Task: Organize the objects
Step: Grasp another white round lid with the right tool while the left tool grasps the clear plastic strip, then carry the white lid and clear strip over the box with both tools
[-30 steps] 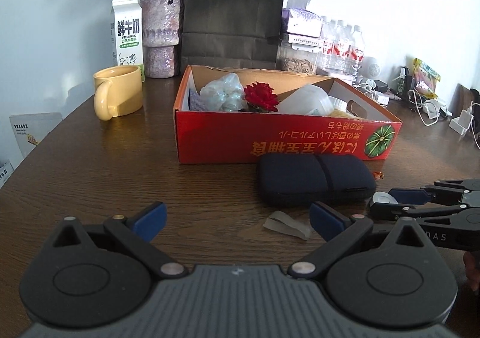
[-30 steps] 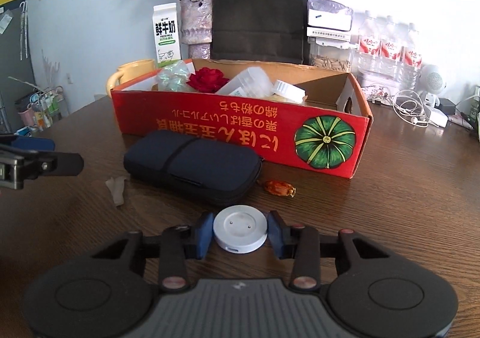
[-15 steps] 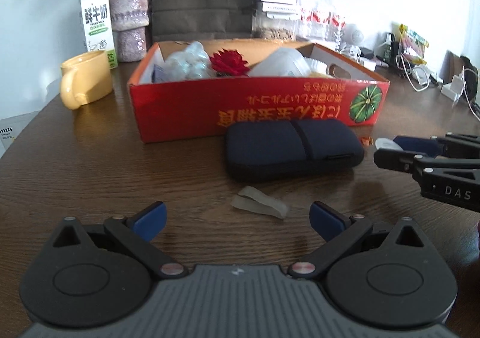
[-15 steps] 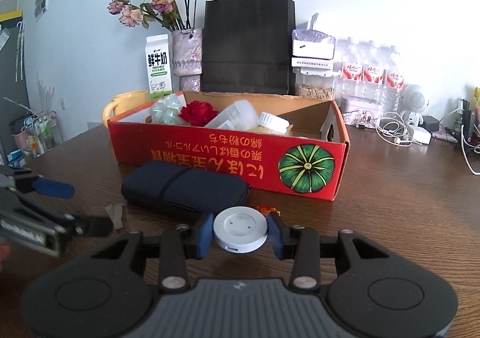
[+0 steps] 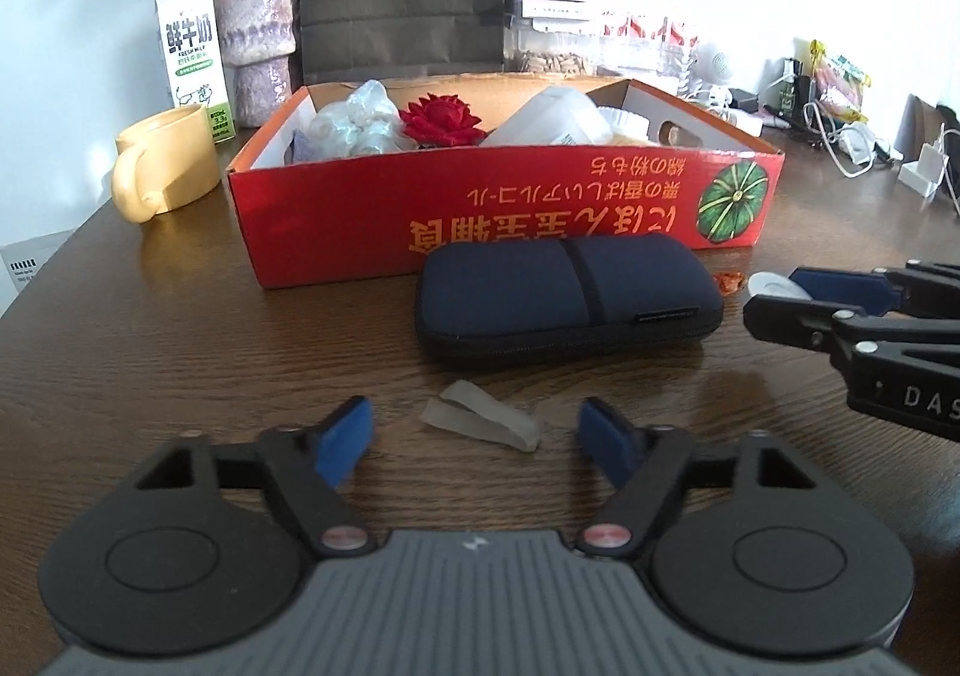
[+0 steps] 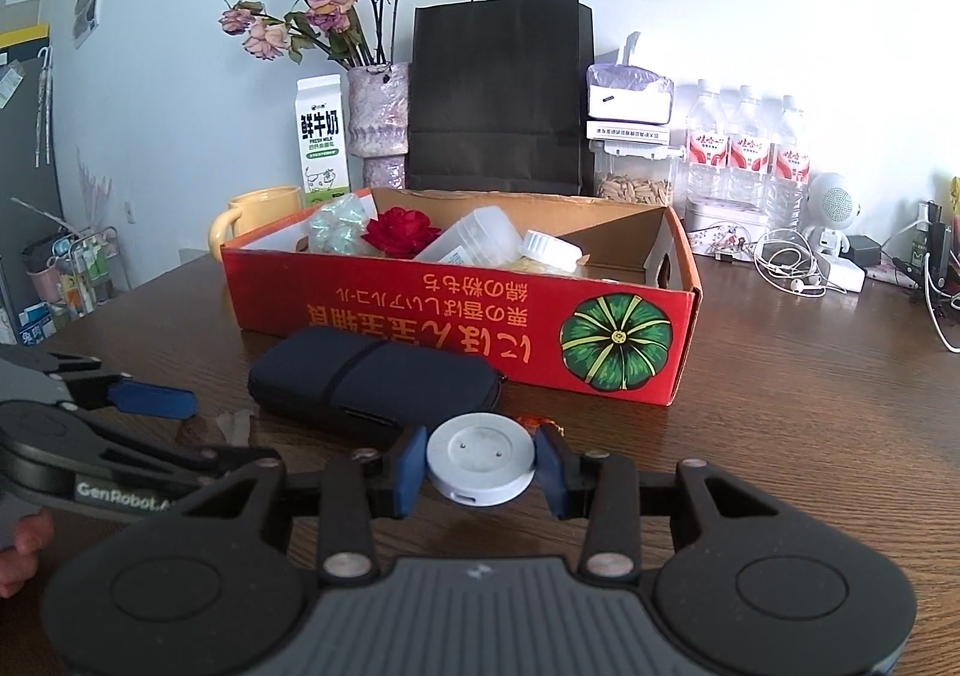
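My right gripper [image 6: 482, 469] is shut on a white round disc [image 6: 482, 462] and holds it above the table, in front of the red cardboard box [image 6: 468, 316]. The disc also shows in the left wrist view [image 5: 774, 287]. My left gripper [image 5: 477, 433] is open and empty, low over a small translucent piece [image 5: 480, 423] that lies between its fingers. A dark blue zip pouch [image 5: 567, 299] lies against the box front [image 5: 498, 214]. A small orange candy [image 5: 729, 281] lies by the pouch. The box holds a red flower [image 5: 441, 119], a plastic jar [image 5: 549, 119] and clear wrap.
A yellow mug [image 5: 165, 163], a milk carton [image 5: 191, 49] and a vase of dried flowers [image 5: 255, 31] stand left of the box. A black paper bag [image 6: 498, 91], water bottles [image 6: 744, 148] and cables [image 6: 786, 262] stand behind and right.
My right gripper has risen with the disc; the box top now shows lower in its view. My left gripper has moved in over the translucent piece, which now lies between its fingers.
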A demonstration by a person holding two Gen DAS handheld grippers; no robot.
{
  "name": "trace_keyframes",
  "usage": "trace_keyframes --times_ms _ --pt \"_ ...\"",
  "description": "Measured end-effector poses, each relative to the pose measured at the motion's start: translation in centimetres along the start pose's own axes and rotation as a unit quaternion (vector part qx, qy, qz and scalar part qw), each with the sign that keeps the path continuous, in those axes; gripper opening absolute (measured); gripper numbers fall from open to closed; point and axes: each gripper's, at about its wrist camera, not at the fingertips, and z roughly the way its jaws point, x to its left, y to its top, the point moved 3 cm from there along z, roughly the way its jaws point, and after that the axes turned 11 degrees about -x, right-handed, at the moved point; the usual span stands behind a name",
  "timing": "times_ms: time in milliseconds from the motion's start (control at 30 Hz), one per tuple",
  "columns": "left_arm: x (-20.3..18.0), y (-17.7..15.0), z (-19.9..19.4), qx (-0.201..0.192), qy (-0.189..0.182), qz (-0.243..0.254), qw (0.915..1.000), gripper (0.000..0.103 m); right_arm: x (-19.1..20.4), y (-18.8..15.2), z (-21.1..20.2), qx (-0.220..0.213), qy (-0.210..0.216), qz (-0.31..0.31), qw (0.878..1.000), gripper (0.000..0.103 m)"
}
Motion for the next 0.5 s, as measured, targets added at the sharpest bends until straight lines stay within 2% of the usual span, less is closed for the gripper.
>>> trace_keyframes --times_ms 33,100,133,200,300,500 --pt "0.0 0.0 -0.1 -0.003 0.0 0.0 1.0 0.062 0.0 0.0 0.0 0.0 0.001 0.0 1.0 0.038" --pt "0.1 0.0 -0.3 -0.008 -0.003 0.001 1.0 0.038 0.0 0.0 0.0 0.0 0.001 0.0 1.0 0.038" --pt "0.1 0.0 -0.4 -0.01 -0.009 -0.001 0.9999 0.034 0.0 0.0 0.0 0.0 0.002 0.001 1.0 0.038" --pt "0.1 -0.1 -0.6 -0.012 -0.023 0.0 0.9996 0.02 0.0 0.0 0.0 0.001 0.003 0.002 1.0 0.038" --pt "-0.1 -0.2 -1.0 -0.015 -0.036 0.002 0.9993 0.011 0.0 0.0 -0.1 0.0 0.002 0.003 1.0 0.038" --pt "0.3 -0.3 -1.7 -0.024 -0.038 -0.006 0.999 0.008 -0.1 0.1 -0.2 -0.003 -0.002 0.003 1.0 0.038"
